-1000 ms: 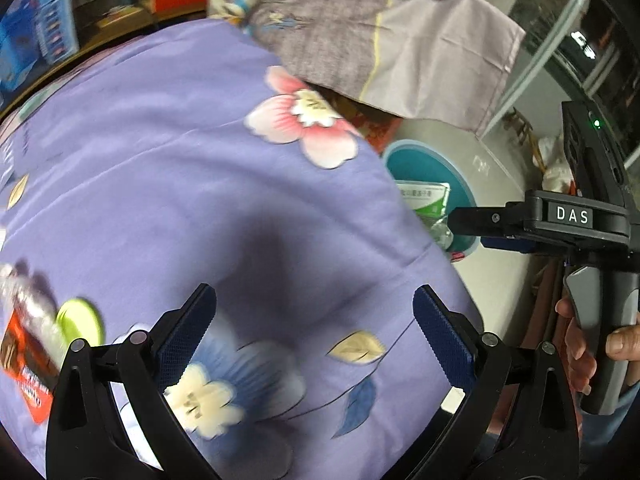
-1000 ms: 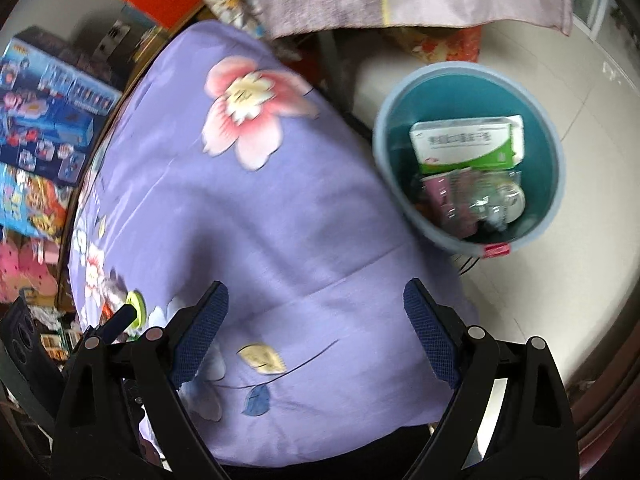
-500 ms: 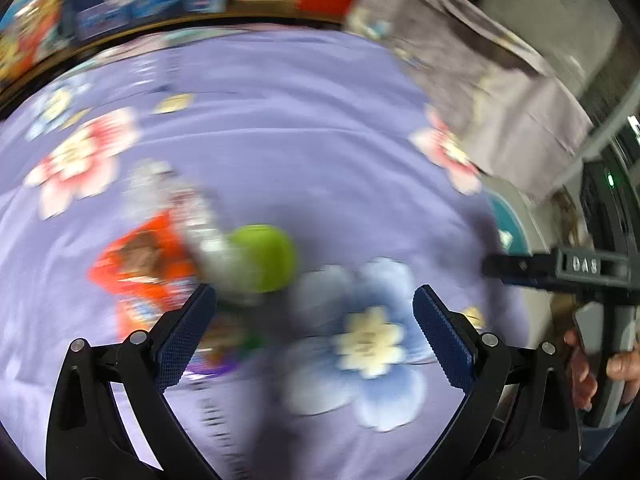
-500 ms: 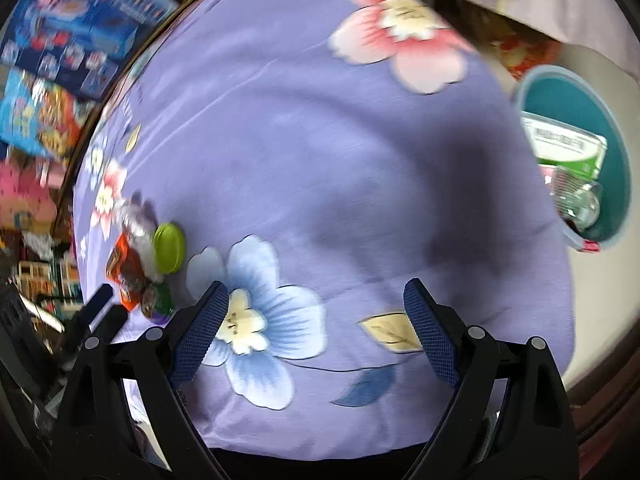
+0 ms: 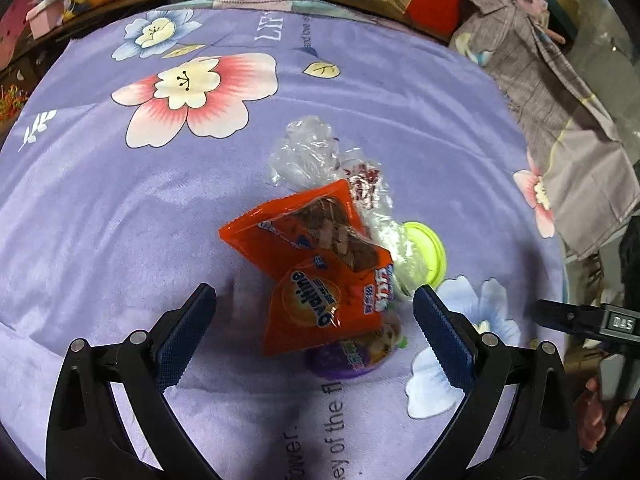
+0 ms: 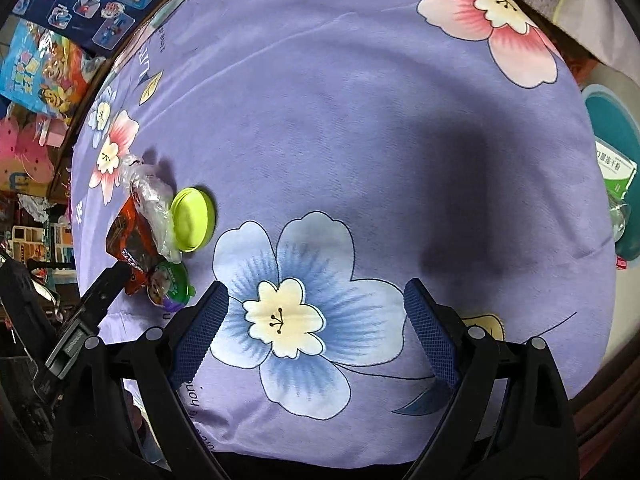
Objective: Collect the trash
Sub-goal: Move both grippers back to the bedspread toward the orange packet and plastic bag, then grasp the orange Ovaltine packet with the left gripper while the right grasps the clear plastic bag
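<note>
Two views, so starting big: purple flowered cloth [image 5: 120,208] spread over the bench, filling both. Teal bin [image 6: 612,184] only shows at the right edge of the right wrist view, down on the floor past the cloth's edge, already holding a green-and-white box [image 6: 614,172].

Looks like the reach-for-the-next-piece step. Left tongs [image 5: 314,338] spread wide, hovering over the trash pile, clamped on nothing. Right tongs [image 6: 316,330] also wide apart and empty, parked above a blue printed flower, well apart from the pile.

Pile itself, mid-cloth: orange snack bag [image 5: 320,268] on top, crumpled clear plastic [image 5: 320,160] behind it, lime-green lid [image 5: 426,252] just beside, small purple cup [image 5: 356,356] poking out underneath.

Next move probably: drop the left tongs lower, straddle the orange bag, squeeze, carry over to the bin.

Bag lettering readable only from the left wrist view; bin missing there.
</note>
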Tool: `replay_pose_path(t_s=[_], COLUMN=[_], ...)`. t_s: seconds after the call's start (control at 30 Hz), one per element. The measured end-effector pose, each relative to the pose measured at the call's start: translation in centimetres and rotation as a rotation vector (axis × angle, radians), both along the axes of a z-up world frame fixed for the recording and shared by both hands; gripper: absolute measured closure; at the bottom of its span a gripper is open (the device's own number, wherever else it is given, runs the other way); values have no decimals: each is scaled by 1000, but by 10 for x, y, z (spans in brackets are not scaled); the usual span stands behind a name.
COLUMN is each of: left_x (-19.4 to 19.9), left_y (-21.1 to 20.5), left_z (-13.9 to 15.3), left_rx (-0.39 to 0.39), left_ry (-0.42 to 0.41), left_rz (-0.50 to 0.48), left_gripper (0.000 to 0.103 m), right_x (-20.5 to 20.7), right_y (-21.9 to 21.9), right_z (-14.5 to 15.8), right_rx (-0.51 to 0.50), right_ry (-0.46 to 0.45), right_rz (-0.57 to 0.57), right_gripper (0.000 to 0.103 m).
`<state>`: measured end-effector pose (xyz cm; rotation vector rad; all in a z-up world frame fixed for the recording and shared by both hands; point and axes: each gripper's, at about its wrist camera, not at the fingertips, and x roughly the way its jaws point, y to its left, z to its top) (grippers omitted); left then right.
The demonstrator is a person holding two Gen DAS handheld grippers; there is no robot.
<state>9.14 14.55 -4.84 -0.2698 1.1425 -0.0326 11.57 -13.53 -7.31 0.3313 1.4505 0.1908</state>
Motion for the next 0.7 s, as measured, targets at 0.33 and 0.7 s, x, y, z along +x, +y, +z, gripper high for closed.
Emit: replay_pose_path(t_s=[0.33, 0.7], left_x=[11, 3], left_y=[5, 49], left_z=[-17, -14], left_rx=[25, 23], left_ry=[6, -17], left_rz=[10, 57], left_gripper=[5, 44], right_x=[14, 48], right_y=[18, 104], right_z=[-2, 2], right_rx=[-25, -56], right_ry=[9, -17], right_rz=[23, 185], right_gripper=[18, 18])
